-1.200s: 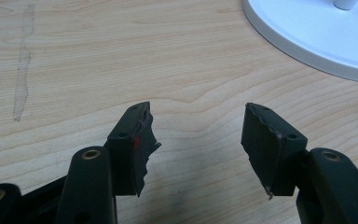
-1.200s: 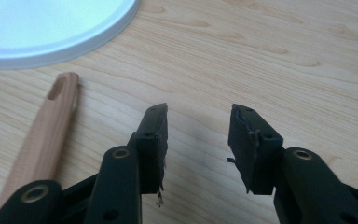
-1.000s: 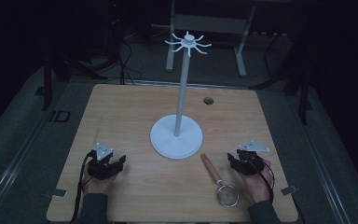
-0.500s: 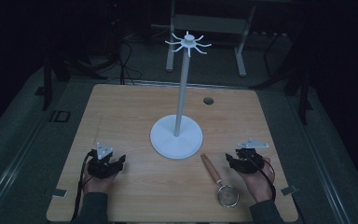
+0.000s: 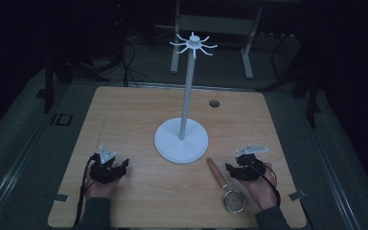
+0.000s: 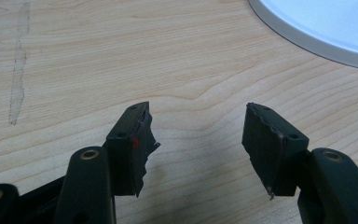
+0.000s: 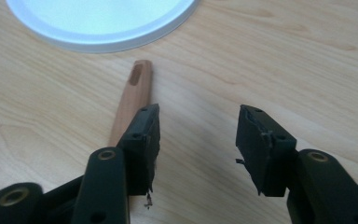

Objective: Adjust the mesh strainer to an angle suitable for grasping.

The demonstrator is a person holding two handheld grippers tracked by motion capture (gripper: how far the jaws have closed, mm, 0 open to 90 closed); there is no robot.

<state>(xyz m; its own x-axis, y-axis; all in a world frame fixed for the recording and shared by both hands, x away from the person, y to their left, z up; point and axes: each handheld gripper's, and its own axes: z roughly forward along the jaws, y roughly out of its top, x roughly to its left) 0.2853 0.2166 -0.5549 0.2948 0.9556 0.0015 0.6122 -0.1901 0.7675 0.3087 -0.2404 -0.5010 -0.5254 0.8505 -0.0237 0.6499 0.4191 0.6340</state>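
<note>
Right gripper point(image 5: 231, 168): my fingers have just been opening and stand wide apart, nothing between them; it rests near the surface's front right corner
Small strainer with a round wire-mesh bowl and a light wooden handle point(image 5: 224, 186): lies flat by the front edge, right of the middle, just beside my right gripper; the handle point(image 7: 131, 99) runs past the outer side of one finger point(image 7: 144, 138), its slotted end towards the stand's base
Left gripper point(image 5: 122, 166): fingers spread wide over bare wood, holding nothing, near the front left corner
White round-based stand with a tall pole and hooked arms on top point(image 5: 181, 142): upright at the middle of the light wooden surface point(image 5: 124, 120)
</note>
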